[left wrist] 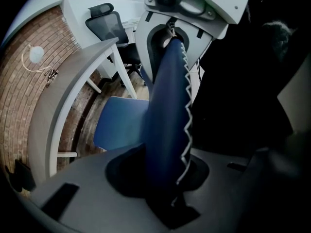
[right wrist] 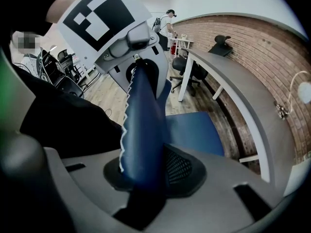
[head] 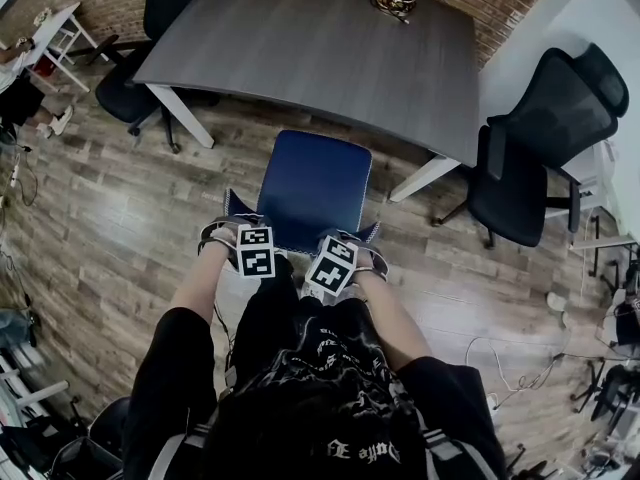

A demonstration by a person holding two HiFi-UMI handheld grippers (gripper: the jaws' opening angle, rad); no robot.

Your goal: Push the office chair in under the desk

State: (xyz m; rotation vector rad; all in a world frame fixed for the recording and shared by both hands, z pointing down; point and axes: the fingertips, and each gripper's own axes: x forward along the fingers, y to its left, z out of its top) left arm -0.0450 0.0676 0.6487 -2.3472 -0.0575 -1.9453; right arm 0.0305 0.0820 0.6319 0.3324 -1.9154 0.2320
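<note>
While the blue office chair point(head: 318, 188) stands on the wood floor point(head: 110, 228), seat front at the grey desk's point(head: 320, 48) near edge, the left gripper point(head: 236, 228) and right gripper point(head: 352, 242) each clamp its backrest top. A black chair point(head: 545, 138) stands nearby.

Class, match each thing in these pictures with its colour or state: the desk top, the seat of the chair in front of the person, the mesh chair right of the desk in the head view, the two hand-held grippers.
Column one:
1 desk top
2 chair seat
3 mesh chair
4 left hand-held gripper and right hand-held gripper

Column two:
a black
b shut on the blue backrest
c grey
d blue

Pairs: 1-c, 2-d, 3-a, 4-b.
</note>
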